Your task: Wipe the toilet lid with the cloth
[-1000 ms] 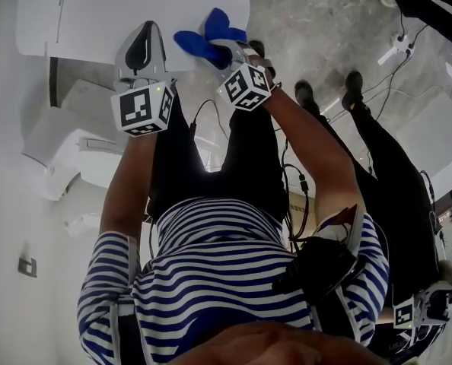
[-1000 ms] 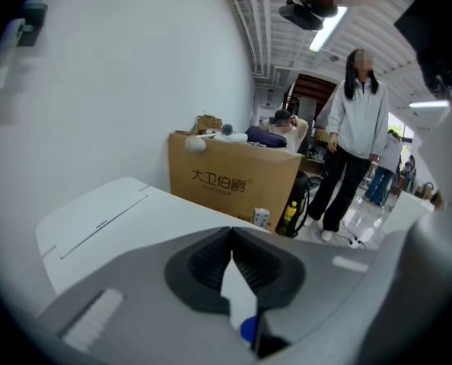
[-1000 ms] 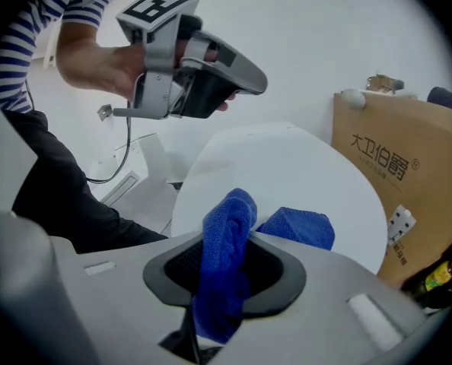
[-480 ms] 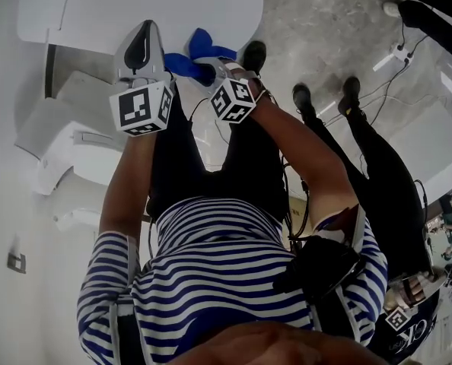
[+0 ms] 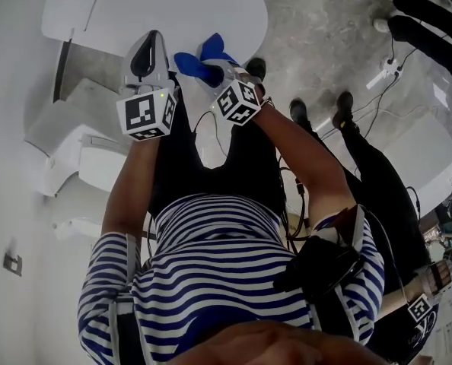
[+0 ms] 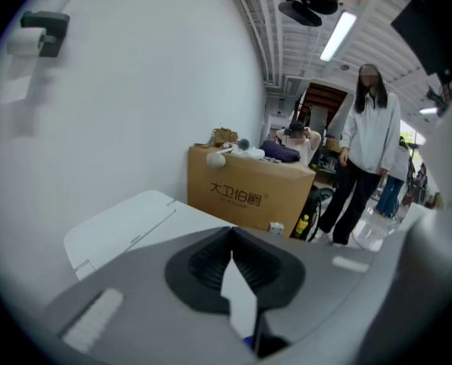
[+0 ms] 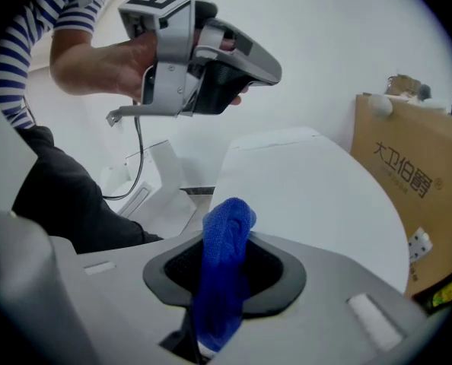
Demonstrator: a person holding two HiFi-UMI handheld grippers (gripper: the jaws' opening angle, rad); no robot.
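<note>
The right gripper point(image 7: 211, 318) clamps the blue cloth point(image 7: 224, 257) at the near edge of the toilet lid point(image 5: 157, 10); the left gripper point(image 6: 241, 310), jaws together and empty, hovers just beside. Wiping seems barely begun: most of the lid lies beyond the cloth.

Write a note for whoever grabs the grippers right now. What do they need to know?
Left gripper: shut, empty, held up beside the right one.
Right gripper: shut on the cloth, which sticks out past the jaws.
Cloth is at the near edge of the lid; I cannot tell whether it touches.
Done: cloth is gripped. How much is wiped does not show.
Left: probably press the cloth down and wipe across the lid.
</note>
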